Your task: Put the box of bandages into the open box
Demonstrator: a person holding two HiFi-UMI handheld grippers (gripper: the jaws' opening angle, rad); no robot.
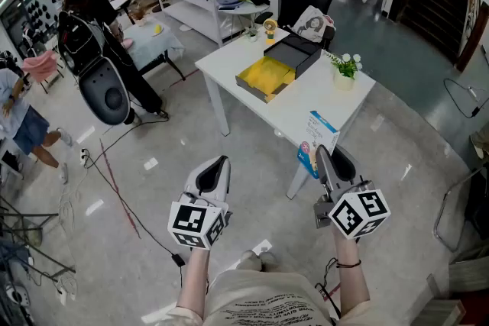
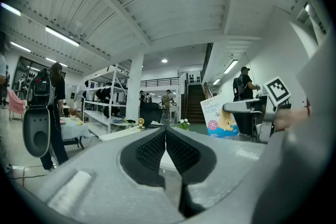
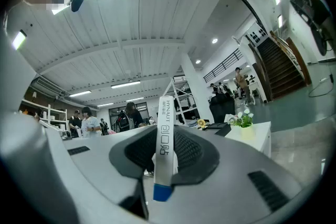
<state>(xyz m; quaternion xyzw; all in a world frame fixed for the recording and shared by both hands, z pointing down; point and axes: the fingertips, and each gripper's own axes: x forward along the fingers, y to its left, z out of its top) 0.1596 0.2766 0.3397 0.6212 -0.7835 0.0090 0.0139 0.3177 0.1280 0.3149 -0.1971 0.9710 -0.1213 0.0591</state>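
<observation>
Right claw point(image 1: 326, 158) on white bandage box point(image 1: 319, 133)

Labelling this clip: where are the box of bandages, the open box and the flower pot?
box of bandages point(image 1: 321, 135), head view, printed front face
open box point(image 1: 266, 75), head view, yellow inside
flower pot point(image 1: 344, 80), head view, pale side

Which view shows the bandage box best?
Left gripper view: the bandage box shows its broad printed face. Head view has it small, partly behind the right gripper; right gripper view, only its narrow edge.
</observation>
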